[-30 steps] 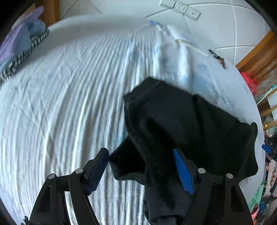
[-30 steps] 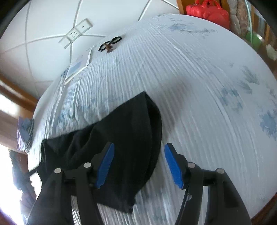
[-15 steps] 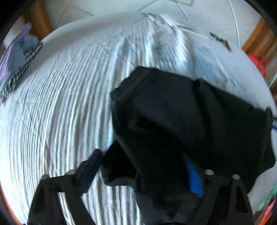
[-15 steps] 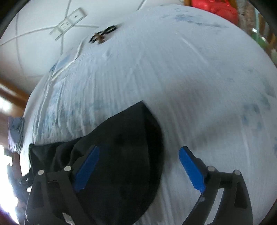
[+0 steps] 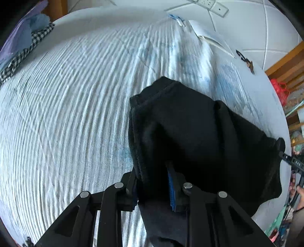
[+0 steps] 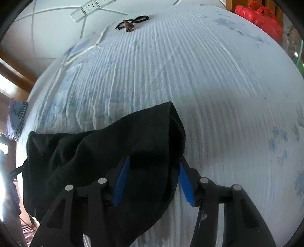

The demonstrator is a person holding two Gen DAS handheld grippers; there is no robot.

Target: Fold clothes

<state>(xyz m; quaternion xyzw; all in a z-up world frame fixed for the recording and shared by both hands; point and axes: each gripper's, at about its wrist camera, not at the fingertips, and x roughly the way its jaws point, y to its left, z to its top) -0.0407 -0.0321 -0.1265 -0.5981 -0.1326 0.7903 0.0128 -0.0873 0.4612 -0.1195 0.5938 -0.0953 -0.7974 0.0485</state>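
A crumpled black fabric garment [image 5: 190,133] lies on a bed covered with a white, ribbed bedsheet printed with faint blue flowers [image 5: 66,114], and both wrist views look steeply down onto it. In the left wrist view, the left tongs [image 5: 153,188] (black arms with blue ribbed pads) are closing, drawn narrow, with a thick fold of the garment's edge bunched between the pads and cloth draped over the right pad, so they appear to be clamping it. In the right wrist view, the right tongs [image 6: 153,182] straddle another corner of the same garment; their jaws are closing too, the cloth lies between the blue pads, and whether the pads yet press on it is hard to tell, since a gap seems to show beside the right pad. The garment's bulk spreads away toward the left of that view. Farther up the bed lie a pair of black-framed glasses with a small brown object [image 6: 131,22]. A white power strip [image 6: 89,8] sits on the pale tiled floor beyond, and a red plastic basket [image 6: 260,17] stands at the bed's far right corner. A checked black-and-white cloth with lilac fabric [image 5: 22,47] rests at the bed's left edge.
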